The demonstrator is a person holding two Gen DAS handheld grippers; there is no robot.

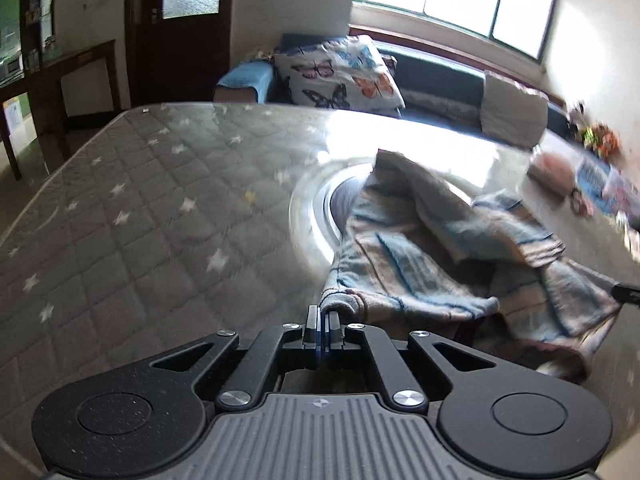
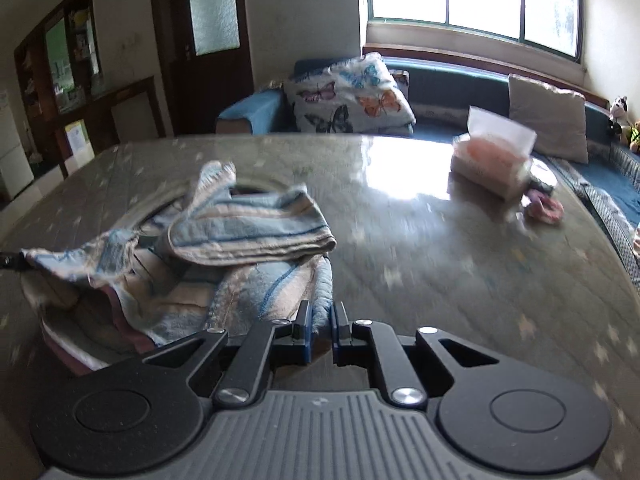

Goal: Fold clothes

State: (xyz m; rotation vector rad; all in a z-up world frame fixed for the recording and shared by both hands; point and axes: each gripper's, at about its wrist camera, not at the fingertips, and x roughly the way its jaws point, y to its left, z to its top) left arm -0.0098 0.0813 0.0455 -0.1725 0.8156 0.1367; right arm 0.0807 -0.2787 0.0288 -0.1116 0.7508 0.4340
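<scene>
A blue, white and pink striped cloth (image 1: 448,256) lies crumpled on the table, part of it lifted. My left gripper (image 1: 322,320) is shut on a corner of the cloth, which hangs from its fingers to the right. In the right wrist view the same cloth (image 2: 208,248) spreads to the left. My right gripper (image 2: 320,320) has its fingers a narrow gap apart with an edge of the cloth between them. The left gripper's tip (image 2: 8,260) shows at the far left, holding the far corner.
The table (image 1: 140,208) has a grey quilted star-pattern cover under clear plastic. A tissue box (image 2: 492,160) and a pink scrunchie (image 2: 544,208) lie at the right. A blue sofa (image 2: 452,88) with a butterfly pillow (image 2: 352,92) stands behind, under a window.
</scene>
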